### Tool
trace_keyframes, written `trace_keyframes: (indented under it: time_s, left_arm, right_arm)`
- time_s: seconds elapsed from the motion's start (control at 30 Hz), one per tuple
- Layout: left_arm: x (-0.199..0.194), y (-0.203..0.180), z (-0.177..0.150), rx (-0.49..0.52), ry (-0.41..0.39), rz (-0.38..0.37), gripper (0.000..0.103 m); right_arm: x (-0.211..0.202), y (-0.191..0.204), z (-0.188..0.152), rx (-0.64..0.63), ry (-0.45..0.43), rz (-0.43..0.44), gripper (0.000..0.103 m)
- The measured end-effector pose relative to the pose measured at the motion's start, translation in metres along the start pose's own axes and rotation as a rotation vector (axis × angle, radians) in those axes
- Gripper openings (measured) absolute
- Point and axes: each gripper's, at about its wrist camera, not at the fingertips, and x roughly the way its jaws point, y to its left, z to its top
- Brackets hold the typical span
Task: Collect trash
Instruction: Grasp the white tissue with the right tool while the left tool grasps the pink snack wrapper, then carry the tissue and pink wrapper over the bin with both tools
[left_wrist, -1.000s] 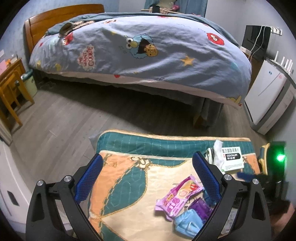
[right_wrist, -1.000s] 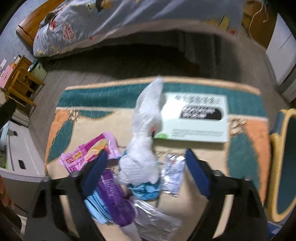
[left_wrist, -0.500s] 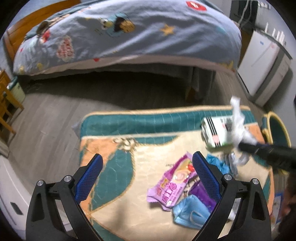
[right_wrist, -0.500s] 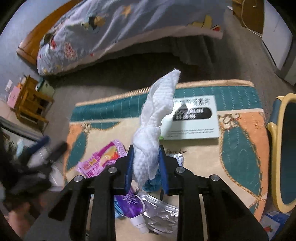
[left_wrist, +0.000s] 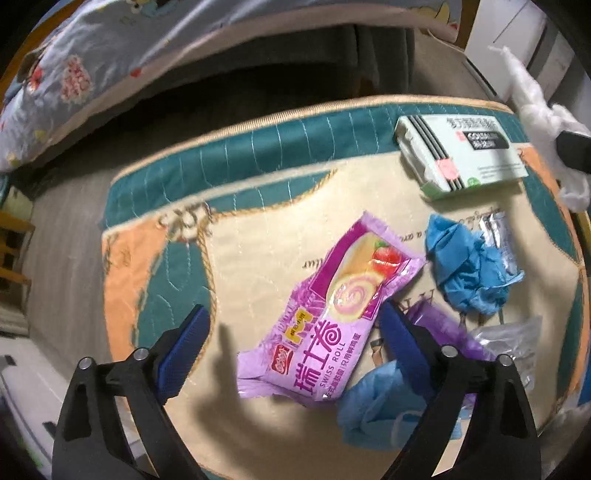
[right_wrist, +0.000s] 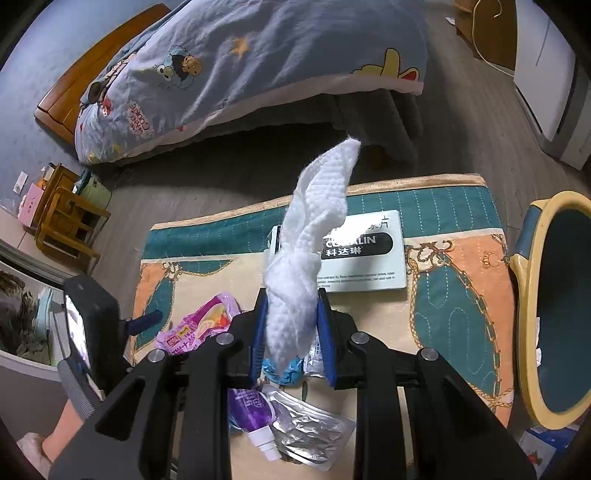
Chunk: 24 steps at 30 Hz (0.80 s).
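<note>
Since a second ago my right fingers (right_wrist: 291, 332) have gone from spread over the pile to pinched on the white tissue (right_wrist: 314, 236), and my left fingers (left_wrist: 291, 332) have dropped from looking across at the bed (left_wrist: 147, 55) to hanging close over the litter on the quilted table (left_wrist: 258, 147). Right now I am mid-collection: one piece is in hand on the right, lifted clear of the table with its loose end standing up toward twelve o'clock, and the bin (right_wrist: 554, 302) sits at three o'clock in the right wrist view. My next move, I judge, is to carry the tissue over that rim and let go. On the left, my fingers are wide but starting to close around the purple Swiss roll wrapper (left_wrist: 332, 317); its lower half lies between them, nearer the right pad, which seems to be just beside its edge, though the blur makes contact hard to judge. I need to settle lower and square up before squeezing. At two o'clock lies the crumpled blue glove (left_wrist: 469, 266); the white box (left_wrist: 465, 151) is farther out.
</note>
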Motion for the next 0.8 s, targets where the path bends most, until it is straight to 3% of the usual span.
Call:
trace_keyframes:
  time_s: [0.07,0.13,0.3,0.6,0.8]
  left_arm:
    - [0.003,0.003,0.001,-0.032,0.019,-0.046,0.061]
    - [0.003,0.003,0.001,-0.042,0.024,-0.068,0.056]
    - [-0.009,0.001,0.001,-0.044,-0.002,-0.096,0.026]
    - [-0.081,-0.01,0.005,-0.026,-0.276,-0.009,0.023]
    - [-0.124,-0.037,0.01,0.0,-0.392,-0.053,0.023]
  right_arm:
    - [-0.001,0.001,0.0,-0.005,0.001,-0.005,0.024]
    - [-0.004,0.0,0.001,-0.005,-0.004,-0.004,0.024]
    - [-0.016,-0.003,0.0,-0.005,-0.024,-0.009,0.024]
    - [-0.053,-0.012,-0.008,0.002,-0.077,-0.027,0.024]
    - [-0.079,-0.028,-0.015,0.016,-0.11,-0.053,0.024]
